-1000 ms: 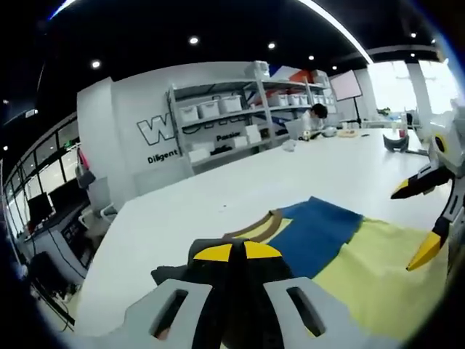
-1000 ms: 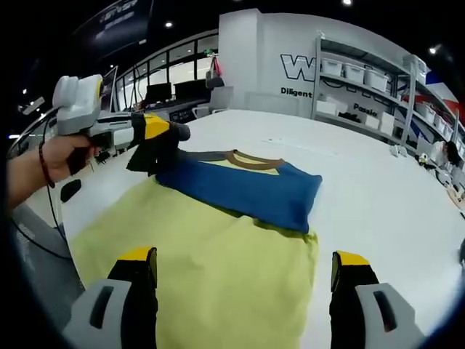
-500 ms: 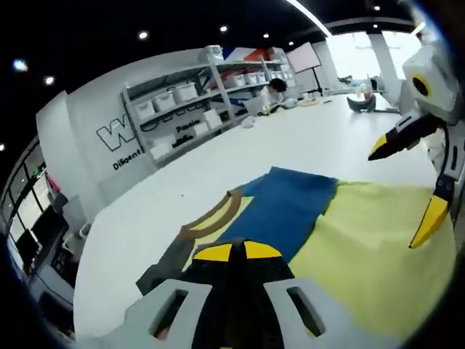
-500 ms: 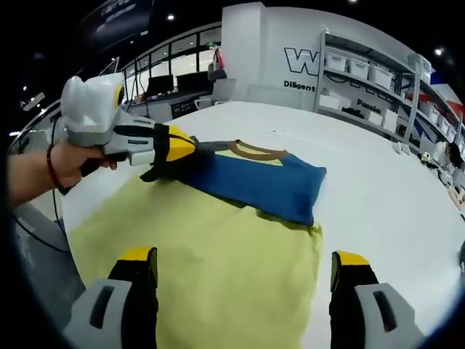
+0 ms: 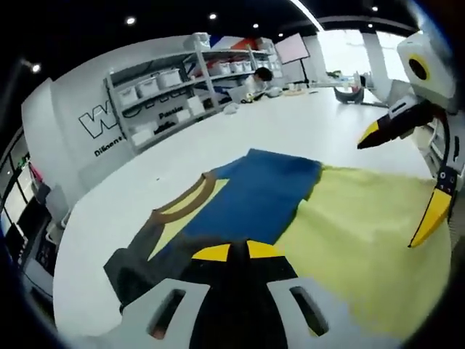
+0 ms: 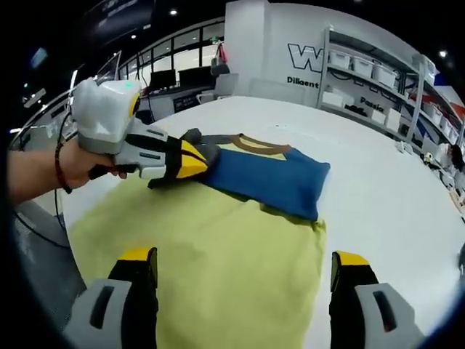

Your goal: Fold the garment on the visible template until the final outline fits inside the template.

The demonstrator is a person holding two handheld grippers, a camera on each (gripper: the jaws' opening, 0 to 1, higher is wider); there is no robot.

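Looking along our right gripper (image 6: pixel 236 280), we saw its two yellow-tipped jaws spread wide apart, hovering above the near yellow part of the shirt (image 6: pixel 218 247) with nothing between them. That shirt lay flat on the white table (image 6: pixel 385 189), its blue sleeve (image 6: pixel 272 178) folded across the chest. Further on, our left gripper (image 6: pixel 190 158) came in from the left, held in a hand (image 6: pixel 69 163), its jaws pressed together on a dark fold of cloth near the brown collar (image 6: pixel 258 145). In the left gripper view the same pinch (image 5: pixel 232 253) showed at the bottom. Shelves (image 6: pixel 378 80) stood against the far wall.
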